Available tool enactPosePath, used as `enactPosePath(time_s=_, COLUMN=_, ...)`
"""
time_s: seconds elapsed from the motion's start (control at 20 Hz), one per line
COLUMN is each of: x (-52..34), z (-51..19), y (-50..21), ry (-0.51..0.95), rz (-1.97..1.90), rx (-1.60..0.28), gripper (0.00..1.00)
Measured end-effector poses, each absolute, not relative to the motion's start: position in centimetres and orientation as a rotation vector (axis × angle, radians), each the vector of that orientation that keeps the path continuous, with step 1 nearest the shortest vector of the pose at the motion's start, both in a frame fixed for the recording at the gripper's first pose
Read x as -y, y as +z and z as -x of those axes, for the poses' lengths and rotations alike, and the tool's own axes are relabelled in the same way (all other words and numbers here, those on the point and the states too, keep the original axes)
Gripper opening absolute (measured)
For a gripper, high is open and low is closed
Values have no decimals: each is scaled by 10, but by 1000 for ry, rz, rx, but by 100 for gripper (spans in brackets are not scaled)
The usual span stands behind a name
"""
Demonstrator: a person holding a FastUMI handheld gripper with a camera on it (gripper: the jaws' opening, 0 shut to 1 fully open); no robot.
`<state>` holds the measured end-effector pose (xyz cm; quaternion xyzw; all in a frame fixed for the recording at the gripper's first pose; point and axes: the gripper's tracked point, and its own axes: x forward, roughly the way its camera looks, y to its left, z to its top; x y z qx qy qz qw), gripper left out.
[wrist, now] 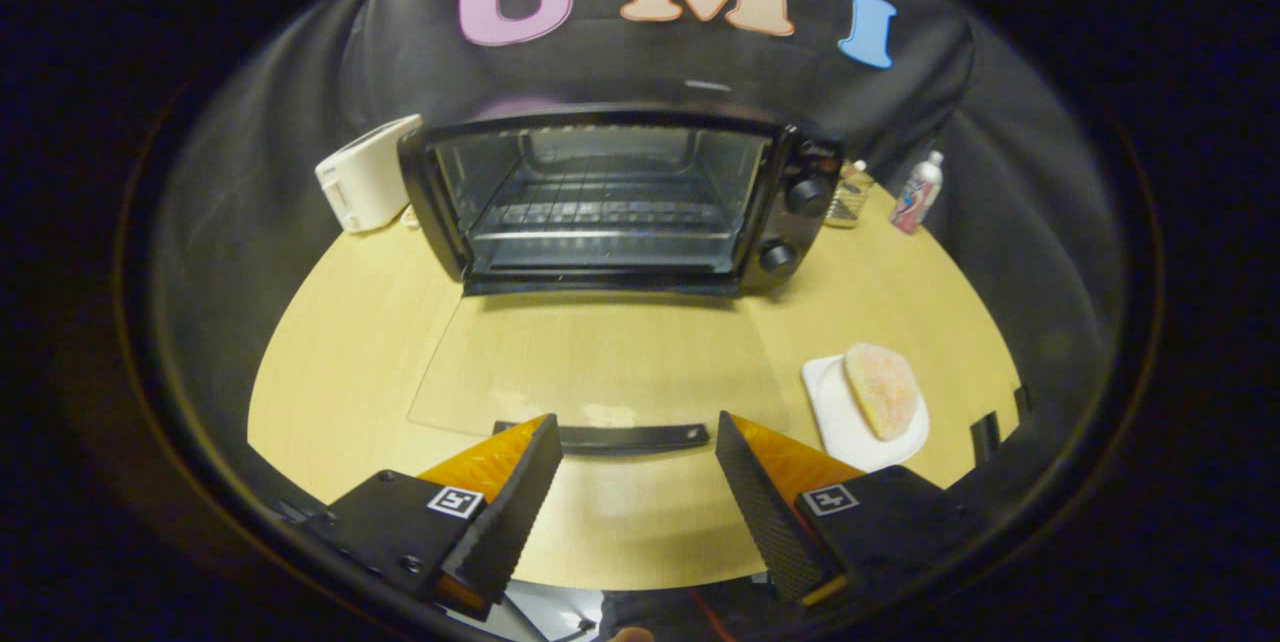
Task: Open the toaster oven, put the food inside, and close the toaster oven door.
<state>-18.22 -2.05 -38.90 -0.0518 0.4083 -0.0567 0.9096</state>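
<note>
Glass door (pixel 590 362) folded flat on the table (pixel 340 322), the oven (pixel 610 197) gapes with a bare rack. We hold our gripper (pixel 632 457) spread wide, grasping nothing, just short of the door handle (pixel 625 437). The bread (pixel 881 389) waits on a plate (pixel 850 422) beside the right finger; bottles (pixel 918 192) behind the oven are perhaps too small to identify.

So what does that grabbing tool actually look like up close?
The gripper has two wedge-shaped fingers, their inner faces finely ribbed. Each sits on a black block carrying a small square black-and-white marker. The fingers stand apart, open.
</note>
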Motion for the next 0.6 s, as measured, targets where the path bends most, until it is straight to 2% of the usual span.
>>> enactPosePath(time_s=0.25, x=107, z=162, y=-368, ry=-323, rz=225, rx=-830, gripper=99)
enactPosePath(time_s=0.6, x=185, z=167, y=-400, ry=-463, rz=208, rx=-953, gripper=99)
